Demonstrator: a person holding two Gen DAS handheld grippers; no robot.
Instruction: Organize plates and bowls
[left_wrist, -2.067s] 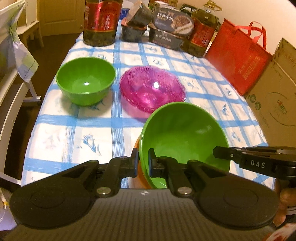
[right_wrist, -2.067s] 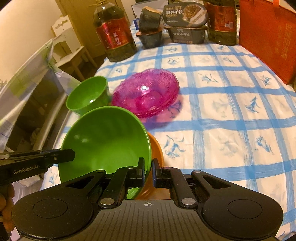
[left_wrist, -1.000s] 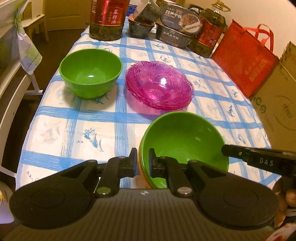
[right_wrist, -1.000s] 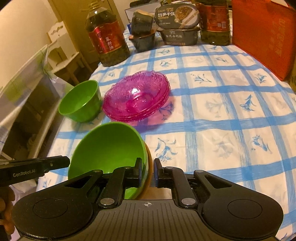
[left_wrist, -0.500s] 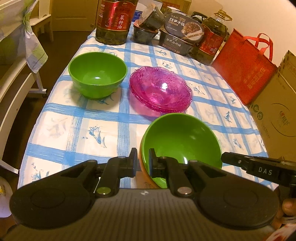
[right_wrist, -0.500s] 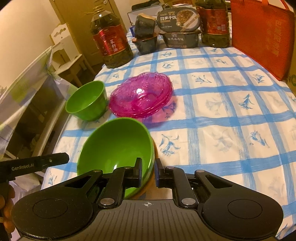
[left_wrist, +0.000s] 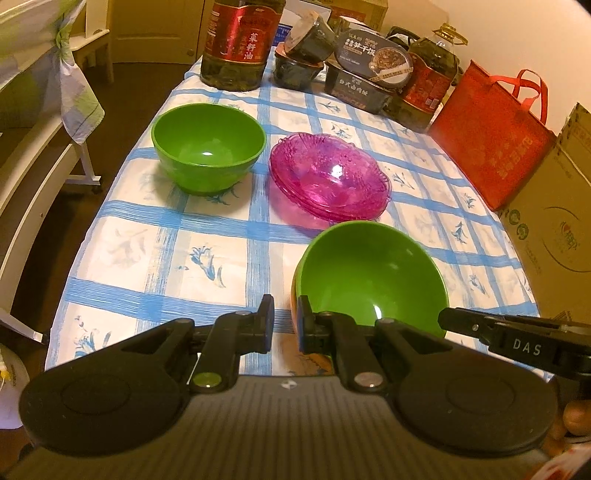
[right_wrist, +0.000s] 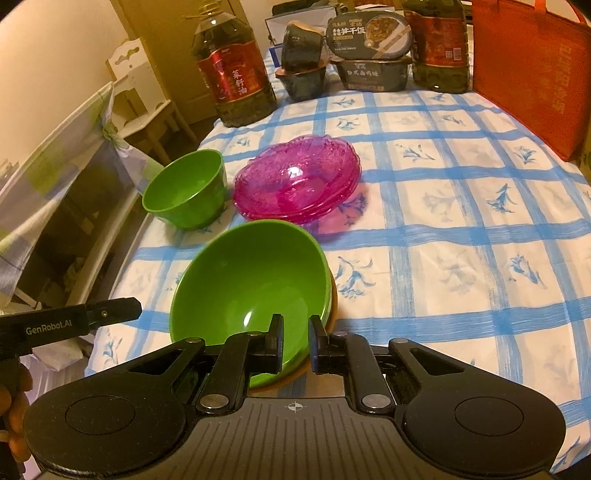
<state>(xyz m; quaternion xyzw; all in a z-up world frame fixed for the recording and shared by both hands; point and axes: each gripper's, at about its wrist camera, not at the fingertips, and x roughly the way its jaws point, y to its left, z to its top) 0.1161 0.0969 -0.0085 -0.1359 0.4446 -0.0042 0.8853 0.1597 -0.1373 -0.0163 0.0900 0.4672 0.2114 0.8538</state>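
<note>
Both grippers angle steeply down over the table's near edge: the left gripper clamps the left rim of the wide green bowl, the right gripper its near-right rim. That bowl sits tilted in an orange bowl. Beyond lie stacked pink glass plates and a deep green bowl.

A home dining area, by the look of it: a table under a blue-checked cloth printed with small flowers carries pantry goods along its far edge, namely large bottles of cooking oil, stacked instant-rice meal boxes and a red shopping bag at the far right. Plastic bowls and pink glass dishes sit mid-table. White furniture stands far left on a dark floor, and a cardboard carton stands right.
</note>
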